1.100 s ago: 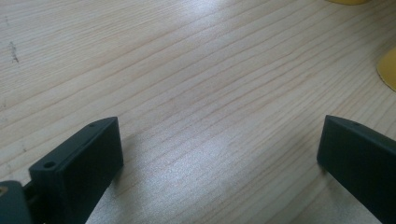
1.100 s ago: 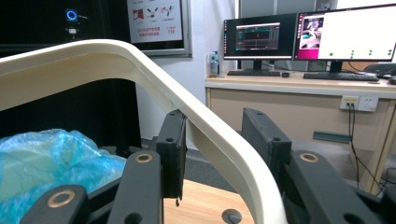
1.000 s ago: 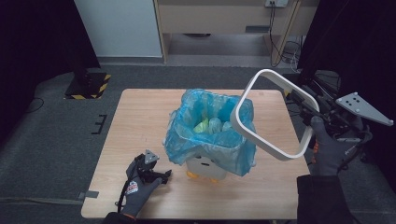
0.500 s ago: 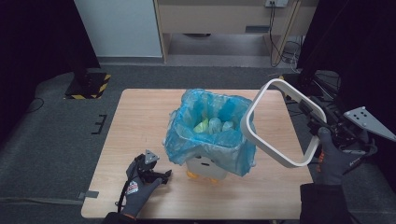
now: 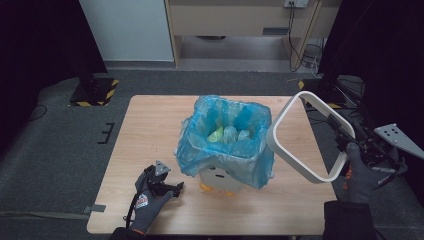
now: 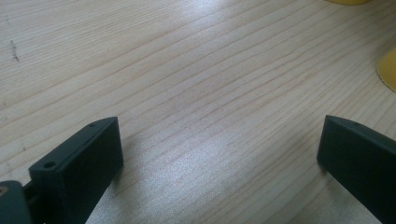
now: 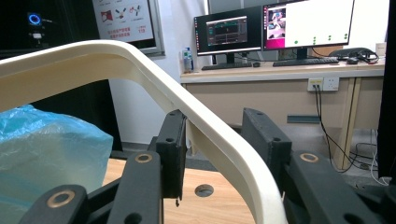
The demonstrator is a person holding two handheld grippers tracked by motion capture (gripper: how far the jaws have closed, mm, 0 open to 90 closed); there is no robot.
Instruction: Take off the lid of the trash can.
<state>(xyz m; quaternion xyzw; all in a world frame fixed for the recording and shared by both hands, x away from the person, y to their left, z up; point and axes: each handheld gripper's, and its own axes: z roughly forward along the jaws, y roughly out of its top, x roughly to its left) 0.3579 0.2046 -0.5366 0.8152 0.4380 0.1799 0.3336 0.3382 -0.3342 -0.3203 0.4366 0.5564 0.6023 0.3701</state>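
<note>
- Right tool (image 5: pixel 350 142) gripping the white bin rim (image 5: pixel 300 137), holding it tilted in the air, just right of the bag-lined bin (image 5: pixel 227 145).
- Bin lying leftward of that tool.
- Left tool (image 5: pixel 170 187) resting open on the tabletop (image 5: pixel 150 130), nearer the bin's base.

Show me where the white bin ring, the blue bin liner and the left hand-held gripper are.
white bin ring (image 5: pixel 292 165): high view, lower rail of the frame.
blue bin liner (image 5: pixel 230 154): high view, front fold.
left hand-held gripper (image 5: pixel 172 189): high view, between its fingertips.
</note>
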